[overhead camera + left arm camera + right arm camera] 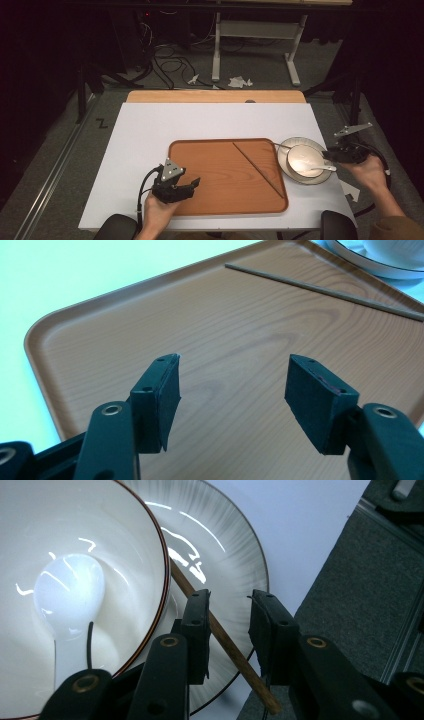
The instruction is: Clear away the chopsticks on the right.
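Observation:
A brown wooden tray [210, 170] lies on the white table, with one chopstick [257, 169] running diagonally across its right half. To its right a white bowl [302, 159] stands on a grey plate [283, 159], and a white spoon [324, 168] rests in the bowl. My left gripper [192, 185] hovers over the tray's front left corner, open and empty [232, 390]. My right gripper [330, 155] is at the plate's right edge. In the right gripper view a second chopstick [225, 640] lies across the plate [220, 555] rim, between the open jaws of that gripper [230, 615].
The table's right edge runs close beside the plate, with grey carpet floor [360, 580] below. A wooden strip [215, 96] borders the table's far side. Crumpled paper [239, 81] and cables lie on the floor beyond. A scrap of paper [354, 190] sits near the front right corner.

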### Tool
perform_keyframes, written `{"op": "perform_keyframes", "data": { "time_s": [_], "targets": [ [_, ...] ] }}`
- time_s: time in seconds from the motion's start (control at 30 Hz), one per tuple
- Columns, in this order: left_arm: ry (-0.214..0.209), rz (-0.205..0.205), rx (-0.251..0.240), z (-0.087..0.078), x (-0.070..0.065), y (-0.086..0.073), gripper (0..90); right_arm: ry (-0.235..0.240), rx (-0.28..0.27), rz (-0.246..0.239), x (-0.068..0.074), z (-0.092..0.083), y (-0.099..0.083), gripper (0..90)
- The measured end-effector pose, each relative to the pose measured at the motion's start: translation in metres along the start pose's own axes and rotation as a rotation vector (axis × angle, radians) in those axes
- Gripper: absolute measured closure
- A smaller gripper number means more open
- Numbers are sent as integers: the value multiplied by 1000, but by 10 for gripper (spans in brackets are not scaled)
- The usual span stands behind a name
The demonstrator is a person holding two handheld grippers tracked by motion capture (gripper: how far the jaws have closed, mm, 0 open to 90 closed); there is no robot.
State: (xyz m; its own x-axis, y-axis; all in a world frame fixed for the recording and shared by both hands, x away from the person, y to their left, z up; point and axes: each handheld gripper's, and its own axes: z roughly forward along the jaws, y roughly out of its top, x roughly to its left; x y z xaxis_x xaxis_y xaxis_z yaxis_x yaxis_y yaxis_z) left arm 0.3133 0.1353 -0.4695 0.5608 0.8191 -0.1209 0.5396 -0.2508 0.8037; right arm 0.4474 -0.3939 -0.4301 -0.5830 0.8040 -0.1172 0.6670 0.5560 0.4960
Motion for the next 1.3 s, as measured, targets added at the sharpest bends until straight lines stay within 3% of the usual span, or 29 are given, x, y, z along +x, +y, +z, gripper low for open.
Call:
{"op": "perform_keyframes", "data": {
  "time_s": [0.53, 1.3],
  "targets": [
    [9, -8, 1, -2, 1, -2, 388, 48, 102, -36, -1, 18, 8, 698],
    [10, -6, 4, -1, 1, -2, 388, 73, 121, -32, -7, 25, 13, 734]
  ]
}}
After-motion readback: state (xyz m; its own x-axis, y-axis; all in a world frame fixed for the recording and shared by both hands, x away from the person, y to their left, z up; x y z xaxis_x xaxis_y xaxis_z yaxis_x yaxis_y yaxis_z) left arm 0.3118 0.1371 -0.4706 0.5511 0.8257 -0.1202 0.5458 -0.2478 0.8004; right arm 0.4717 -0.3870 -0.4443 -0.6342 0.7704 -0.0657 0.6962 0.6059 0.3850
